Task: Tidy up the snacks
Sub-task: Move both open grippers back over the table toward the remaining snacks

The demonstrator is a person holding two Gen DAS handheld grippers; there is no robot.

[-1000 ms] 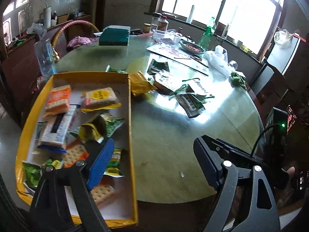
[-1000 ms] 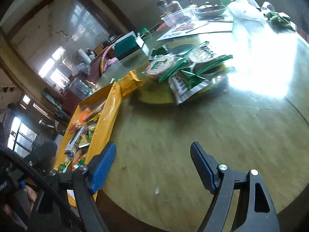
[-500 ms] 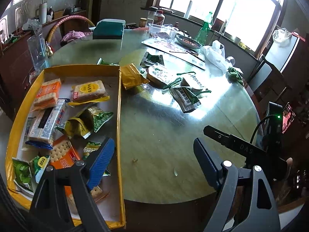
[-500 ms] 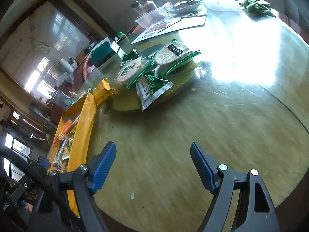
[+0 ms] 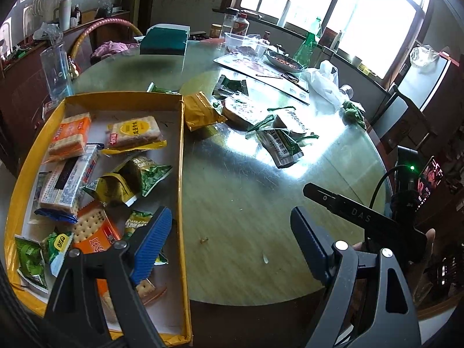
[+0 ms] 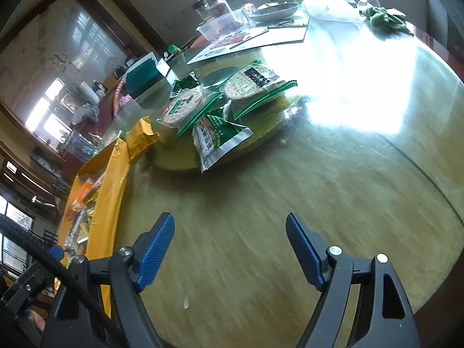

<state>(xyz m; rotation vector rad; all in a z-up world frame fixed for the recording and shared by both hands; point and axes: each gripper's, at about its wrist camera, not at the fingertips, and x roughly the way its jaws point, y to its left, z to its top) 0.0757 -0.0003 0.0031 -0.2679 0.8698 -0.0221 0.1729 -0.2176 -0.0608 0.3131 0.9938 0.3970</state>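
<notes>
Both sets of jaws are seen spread wide and empty: the left gripper over the yellow tray's near wall, the right gripper above bare desk. Loose snack packets are noted farther out at the desk's centre, just beyond the tray, which is filled with packets.

my left camera is looking down from above the yellow tray and across the surface; my right one is sitting lower, nearer the surface, both sharing the green packets.

yellow tray, green snack pkts, blue ribbed pads
</notes>
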